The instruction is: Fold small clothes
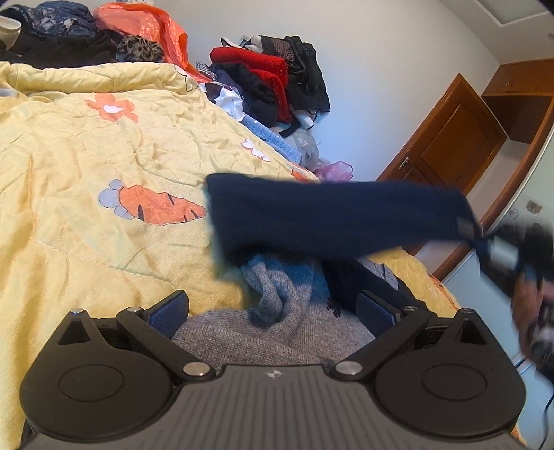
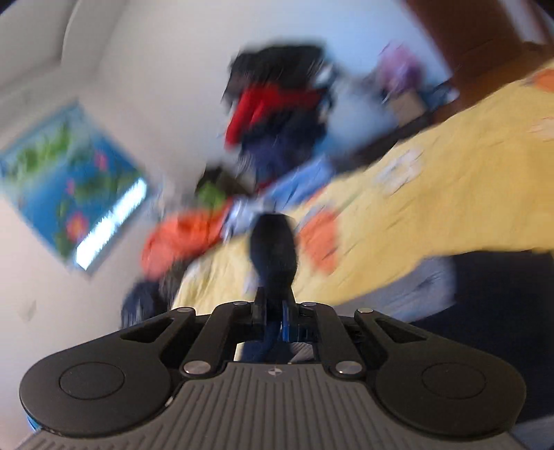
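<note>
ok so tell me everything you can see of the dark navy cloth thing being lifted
The navy garment looks like soft, slightly fuzzy knit, a long band shape, plain with no visible pattern. It hangs stretched above the grey knit sweater and the yellow carrot-print quilt. The right gripper is shut on one end, fabric bunched between its fingers. Its far end hangs free over the quilt. Motion blur hides finer detail. The left gripper does not touch it.

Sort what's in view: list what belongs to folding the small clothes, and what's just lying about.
Job: navy garment, clamped in the right gripper; grey knit between the open left gripper's fingers.

Lying about: clothes heap, orange bag, wall picture, yellow quilt.
</note>
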`<state>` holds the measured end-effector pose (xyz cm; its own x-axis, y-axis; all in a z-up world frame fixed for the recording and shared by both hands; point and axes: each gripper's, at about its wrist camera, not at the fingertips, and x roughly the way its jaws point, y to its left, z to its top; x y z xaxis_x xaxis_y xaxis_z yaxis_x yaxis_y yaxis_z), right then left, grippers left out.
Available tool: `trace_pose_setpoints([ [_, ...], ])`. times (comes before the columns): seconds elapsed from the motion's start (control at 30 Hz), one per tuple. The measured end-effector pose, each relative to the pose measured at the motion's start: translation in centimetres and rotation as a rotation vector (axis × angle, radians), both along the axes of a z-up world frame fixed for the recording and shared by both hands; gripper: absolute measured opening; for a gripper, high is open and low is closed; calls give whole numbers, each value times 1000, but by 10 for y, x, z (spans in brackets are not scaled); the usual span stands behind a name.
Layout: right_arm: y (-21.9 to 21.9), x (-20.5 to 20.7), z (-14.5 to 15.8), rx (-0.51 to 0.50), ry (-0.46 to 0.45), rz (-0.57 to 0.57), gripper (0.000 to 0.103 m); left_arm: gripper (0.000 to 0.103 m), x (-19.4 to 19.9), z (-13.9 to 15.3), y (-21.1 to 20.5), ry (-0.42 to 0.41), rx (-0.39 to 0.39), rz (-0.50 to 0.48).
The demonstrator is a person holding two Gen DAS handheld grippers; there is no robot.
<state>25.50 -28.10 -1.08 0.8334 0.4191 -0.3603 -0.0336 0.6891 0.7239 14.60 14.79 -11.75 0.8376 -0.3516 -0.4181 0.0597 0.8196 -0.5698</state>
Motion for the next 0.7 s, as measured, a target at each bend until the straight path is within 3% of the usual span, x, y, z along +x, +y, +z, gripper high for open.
trace_pose_setpoints([
  [0.17, -55, -15, -77, -84, 189, -144, 14, 103, 1, -1, 0, 11, -1, 0],
  [0.23, -66, -17, -91, -42, 202, -151, 14, 103, 1, -1, -2, 16, 15, -1],
  [0.43, -64, -18, -70, -10, 84, -155, 13, 103, 3, 1, -6, 29, 44, 2],
  [0.6, -82, -9, -97, 7, 265, -134, 21, 103, 3, 1, -6, 33, 52, 2],
  [0.7, -84, -16, -101, 52, 244, -128, 38, 103, 3, 1, -8, 38, 64, 0],
])
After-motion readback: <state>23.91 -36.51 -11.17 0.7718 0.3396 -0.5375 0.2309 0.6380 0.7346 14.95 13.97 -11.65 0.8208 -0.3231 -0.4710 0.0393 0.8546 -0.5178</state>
